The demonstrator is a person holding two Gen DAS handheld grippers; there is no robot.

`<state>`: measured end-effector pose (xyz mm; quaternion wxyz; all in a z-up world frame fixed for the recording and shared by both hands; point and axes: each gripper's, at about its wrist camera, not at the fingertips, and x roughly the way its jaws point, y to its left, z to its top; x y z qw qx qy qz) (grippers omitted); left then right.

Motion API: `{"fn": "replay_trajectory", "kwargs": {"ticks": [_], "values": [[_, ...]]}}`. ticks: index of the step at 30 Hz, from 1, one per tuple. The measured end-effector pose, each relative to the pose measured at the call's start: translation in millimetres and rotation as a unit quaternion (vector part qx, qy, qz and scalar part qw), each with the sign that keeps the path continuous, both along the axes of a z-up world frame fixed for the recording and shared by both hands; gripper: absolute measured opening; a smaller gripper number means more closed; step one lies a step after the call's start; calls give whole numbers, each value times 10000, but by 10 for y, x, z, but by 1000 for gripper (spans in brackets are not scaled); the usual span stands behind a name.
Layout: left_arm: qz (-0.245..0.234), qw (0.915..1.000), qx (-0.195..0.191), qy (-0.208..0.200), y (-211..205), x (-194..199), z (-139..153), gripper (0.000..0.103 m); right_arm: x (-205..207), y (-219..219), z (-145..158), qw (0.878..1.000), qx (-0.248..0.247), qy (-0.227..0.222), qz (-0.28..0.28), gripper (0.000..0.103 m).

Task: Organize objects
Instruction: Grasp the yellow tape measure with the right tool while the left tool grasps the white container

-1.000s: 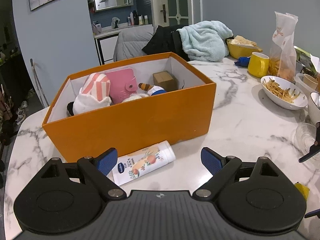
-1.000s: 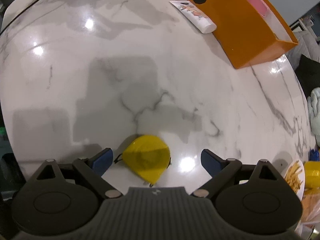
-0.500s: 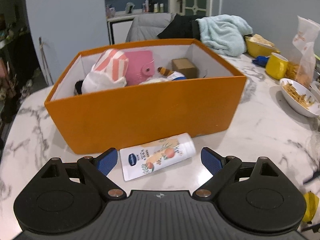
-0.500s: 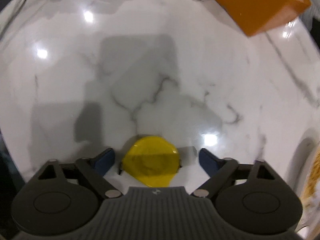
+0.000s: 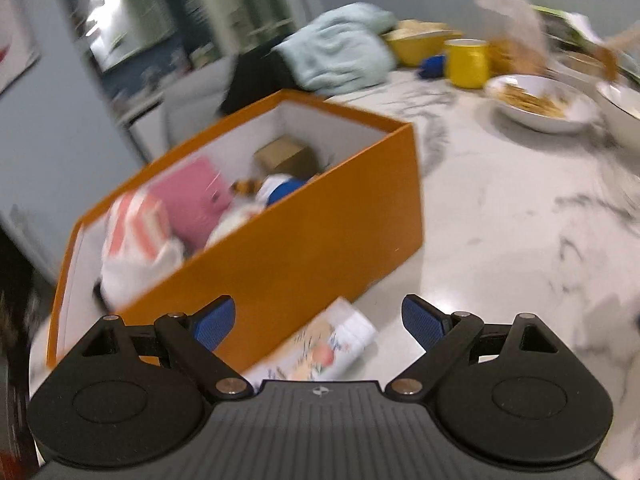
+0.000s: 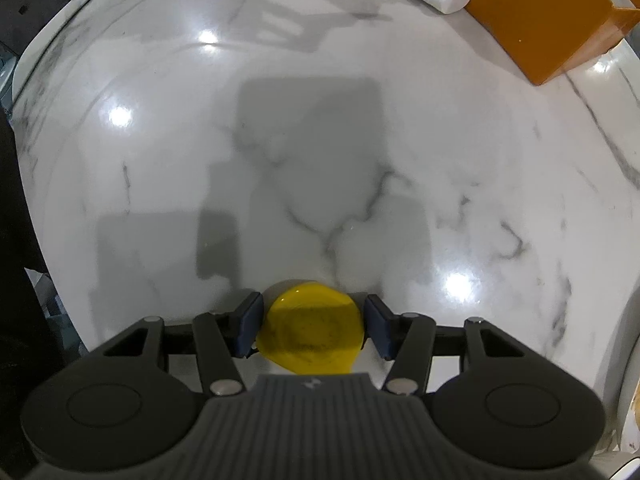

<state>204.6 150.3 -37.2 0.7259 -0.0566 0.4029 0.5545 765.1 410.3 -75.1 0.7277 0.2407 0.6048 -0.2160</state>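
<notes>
**Operator:** Right, I've got the right gripper (image 6: 312, 326) pointing straight down at the marble table (image 6: 160, 140), and its jaws are closing on the yellow object (image 6: 310, 334). The blue pads (image 6: 250, 324) sit at either flank of it; on the left side the pad looks to be touching, on the right I see only a sliver of gap, if any.

**Spotter:** What is the yellow thing?

**Operator:** I cannot tell. Rounded, glossy, lying flat on the table, partly hidden under the gripper body. I'd judge it slippery, so I want the pads squarely across its widest part before I lift, and I'd lift slowly and straight up.

**Spotter:** And your other hand?

**Operator:** The left gripper (image 5: 318, 322) has its fingers spread wide with nothing pinched. It is angled down toward the lotion tube (image 5: 328, 346), which lies on the table against the near wall of the orange box (image 5: 304, 248). That view is blurred, so I'd steady it before closing.

**Spotter:** Where does everything go?

**Operator:** Into the box, I reckon. It already holds a pink wallet (image 5: 192, 204), a striped cloth (image 5: 136, 232) and a small cardboard carton (image 5: 286, 156). For the tube, I'd grip across its width, away from the box wall, so the finger doesn't catch the cardboard.
</notes>
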Motion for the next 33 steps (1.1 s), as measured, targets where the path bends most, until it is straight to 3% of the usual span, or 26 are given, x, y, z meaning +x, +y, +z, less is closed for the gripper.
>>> {"fn": "replay_trajectory", "kwargs": {"ticks": [4, 9, 15, 19, 23, 25, 27, 29, 30, 31, 33], "values": [[-765, 9959, -243, 407, 49, 0, -101, 103, 26, -11, 8, 9998, -69, 49, 186, 58], [-1248, 9896, -620, 366, 90, -35, -226, 103, 30, -16, 30, 9989, -64, -14, 472, 59], [-1299, 9845, -1158, 220, 260, -114, -363, 102, 89, -12, 46, 9960, -60, -31, 889, 65], [-1394, 9842, -1087, 142, 245, -170, -409, 103, 111, -1, 58, 9925, -53, -46, 1218, 68], [-1267, 9836, -1283, -113, 258, -192, -404, 103, 139, -10, 75, 9899, -83, -48, 1416, 68], [-1355, 9771, -1578, -444, 254, -220, -350, 103, 147, -10, 84, 9885, -88, -52, 1506, 68], [-1539, 9645, -2008, -758, 240, -236, -303, 103, 149, -4, 94, 9870, -87, -57, 1602, 68], [-1676, 9551, -2314, -788, 210, -226, -279, 102, 152, 2, 104, 9855, -86, -64, 1693, 68], [-1622, 9580, -2267, -678, 195, -203, -267, 97, 156, 7, 109, 9842, -87, -61, 1768, 68], [-219, 9743, -2094, -803, 197, -190, -252, 97, 160, 13, 114, 9839, -90, -56, 1785, 68], [205, 9821, -1745, -678, 225, -200, -224, 97, 167, 21, 124, 9822, -92, -53, 1876, 68]]}}
